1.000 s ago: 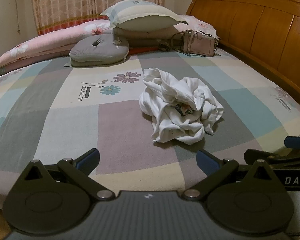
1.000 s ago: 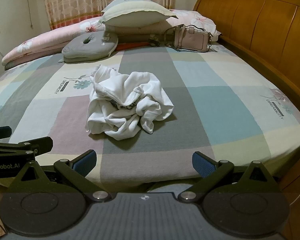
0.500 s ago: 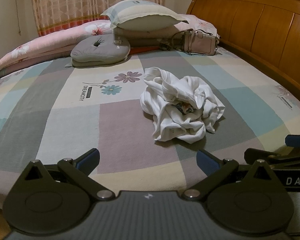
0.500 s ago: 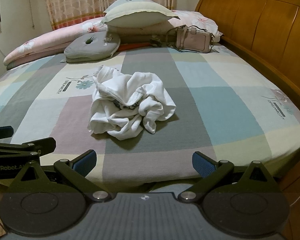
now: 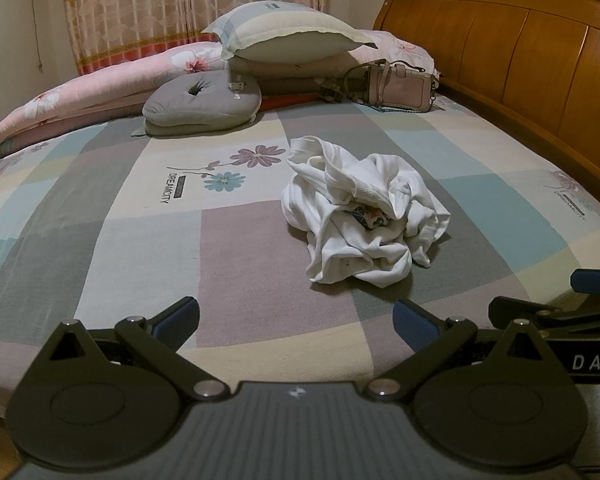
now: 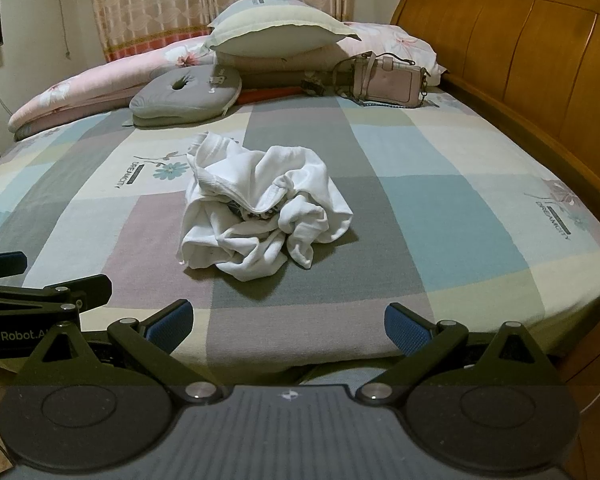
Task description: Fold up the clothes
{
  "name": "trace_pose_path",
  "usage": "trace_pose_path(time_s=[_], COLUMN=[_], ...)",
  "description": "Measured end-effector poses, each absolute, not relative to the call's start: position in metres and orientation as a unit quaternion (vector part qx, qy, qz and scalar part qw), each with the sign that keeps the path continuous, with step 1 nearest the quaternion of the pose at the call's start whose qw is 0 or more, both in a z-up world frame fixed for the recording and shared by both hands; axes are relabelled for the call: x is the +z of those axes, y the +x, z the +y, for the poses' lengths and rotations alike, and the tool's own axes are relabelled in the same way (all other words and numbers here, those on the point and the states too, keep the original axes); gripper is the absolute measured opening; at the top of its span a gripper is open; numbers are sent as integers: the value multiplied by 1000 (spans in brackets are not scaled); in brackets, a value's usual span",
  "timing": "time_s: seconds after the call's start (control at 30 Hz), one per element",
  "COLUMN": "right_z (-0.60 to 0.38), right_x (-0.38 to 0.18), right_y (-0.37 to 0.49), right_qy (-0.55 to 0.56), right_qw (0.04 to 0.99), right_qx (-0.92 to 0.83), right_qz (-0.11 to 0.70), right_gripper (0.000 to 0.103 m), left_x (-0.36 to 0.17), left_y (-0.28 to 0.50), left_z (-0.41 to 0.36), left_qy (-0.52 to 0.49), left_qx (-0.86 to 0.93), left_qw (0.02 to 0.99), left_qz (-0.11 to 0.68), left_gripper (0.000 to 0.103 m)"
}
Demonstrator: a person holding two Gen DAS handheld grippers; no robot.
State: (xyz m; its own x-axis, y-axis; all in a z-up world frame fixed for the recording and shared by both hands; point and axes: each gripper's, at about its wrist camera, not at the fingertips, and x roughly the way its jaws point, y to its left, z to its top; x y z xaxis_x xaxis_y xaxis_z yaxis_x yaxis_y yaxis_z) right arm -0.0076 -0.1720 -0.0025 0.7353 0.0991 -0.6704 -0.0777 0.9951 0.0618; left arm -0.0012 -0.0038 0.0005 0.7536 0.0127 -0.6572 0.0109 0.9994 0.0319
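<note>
A crumpled white garment lies in a heap near the middle of the checked bedsheet. My left gripper is open over the bed's near edge, well short of the heap, with nothing between its blue pads. Beside it, my right gripper also stands open and empty at the near edge. Part of the right gripper shows at the right of the left wrist view, and part of the left gripper at the left of the right wrist view.
At the far end lie a grey cushion, stacked pillows, a pink quilt and a pink handbag. A wooden headboard runs along the right side. Curtains hang behind.
Both grippers have crept slightly forward and toward the bed; the garment appears a little nearer. Neither gripper has opened or shut, and the garment has not moved.
</note>
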Motion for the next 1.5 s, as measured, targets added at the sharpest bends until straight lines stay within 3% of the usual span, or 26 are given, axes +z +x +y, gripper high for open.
trace_pose_path(time_s=[1.5], right_z=[-173], right_x=[-12], right_y=[8], right_qy=[10], right_qw=[926], right_qx=[52], right_qz=[374], right_gripper=[103], left_x=[-14], left_y=[16], left_z=[-5], left_qy=[13], left_qx=[-16], left_qw=[936], left_qz=[351], left_gripper=[102])
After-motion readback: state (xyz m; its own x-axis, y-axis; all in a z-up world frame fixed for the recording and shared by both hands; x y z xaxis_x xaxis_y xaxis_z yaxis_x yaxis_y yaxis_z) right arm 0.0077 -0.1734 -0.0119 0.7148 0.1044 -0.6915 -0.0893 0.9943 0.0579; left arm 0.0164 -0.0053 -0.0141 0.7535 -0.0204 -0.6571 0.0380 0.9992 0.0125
